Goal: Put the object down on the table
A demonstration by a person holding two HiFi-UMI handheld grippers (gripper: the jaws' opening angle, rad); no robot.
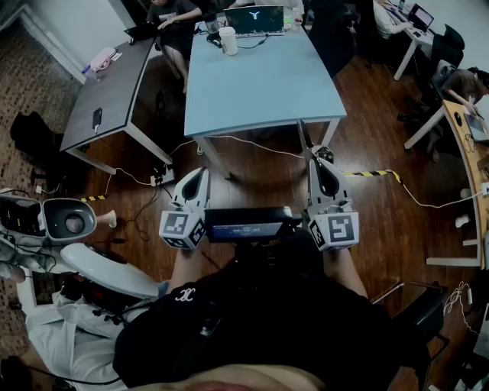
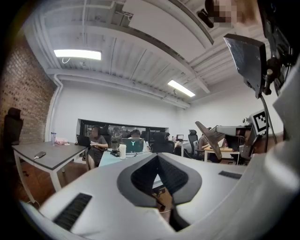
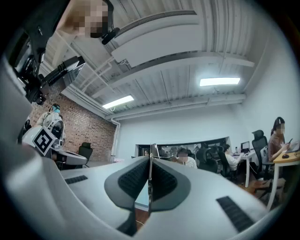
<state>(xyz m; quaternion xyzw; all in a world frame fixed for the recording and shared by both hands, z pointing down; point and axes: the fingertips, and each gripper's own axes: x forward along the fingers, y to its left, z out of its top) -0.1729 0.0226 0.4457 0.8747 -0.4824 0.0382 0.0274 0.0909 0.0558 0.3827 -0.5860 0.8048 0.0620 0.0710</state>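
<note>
My right gripper (image 1: 315, 162) is shut on a thin flat strip (image 1: 305, 137) that sticks forward out of its jaws above the wooden floor, just short of the light blue table (image 1: 260, 84). In the right gripper view the strip (image 3: 151, 150) is edge-on, pinched between the dark pads (image 3: 133, 180). The left gripper view shows that same strip (image 2: 209, 139) as a tan blade at the right. My left gripper (image 1: 200, 172) is level with the right one, its fingertips meeting (image 2: 157, 158) with nothing between them.
A laptop (image 1: 254, 19) and a white cup (image 1: 228, 40) stand at the blue table's far end, where people sit. A grey table (image 1: 107, 88) stands to the left. Cables (image 1: 252, 141) and striped tape (image 1: 370, 174) cross the floor. White machine parts (image 1: 69, 221) sit at my left.
</note>
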